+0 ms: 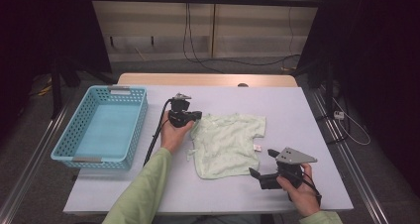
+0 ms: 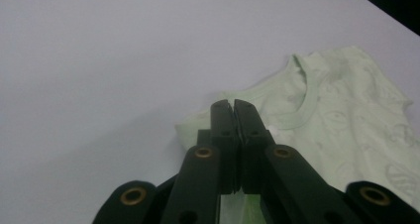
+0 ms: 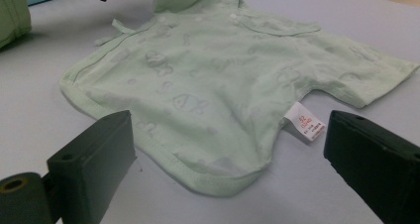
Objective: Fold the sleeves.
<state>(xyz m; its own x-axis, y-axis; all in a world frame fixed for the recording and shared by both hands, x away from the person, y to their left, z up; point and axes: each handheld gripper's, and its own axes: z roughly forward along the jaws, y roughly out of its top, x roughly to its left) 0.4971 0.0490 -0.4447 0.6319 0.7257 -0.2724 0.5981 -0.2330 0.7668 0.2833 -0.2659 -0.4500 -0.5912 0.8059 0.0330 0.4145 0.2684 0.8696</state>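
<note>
While the pale lilac table (image 1: 297, 115) carries a light blue perforated plastic basket (image 1: 79, 130) at its left side, the small pale green printed cotton baby shirt (image 1: 228, 142) lies flat near the middle, well apart from that basket. The shirt's long axis runs from the collar, on the far side, down to the hem (image 3: 218, 184) on the person's side, with one short sleeve reaching out to the right.

The left gripper (image 2: 233, 107) is at the shirt's far left corner, its fingers (image 2: 220, 120) pressed together and pinching the left sleeve or shoulder edge of the cloth, which bunches just beneath them. The right gripper (image 3: 228, 149) hangs near the hem's right corner, its fingers (image 3: 94, 154) spread wide with nothing between them; the hem and the little white care label (image 3: 304, 125) lie just ahead of them, not touched.

So the free corner lies straight in front of the right gripper, and that hand looks much the nearer to take it for a fold.
</note>
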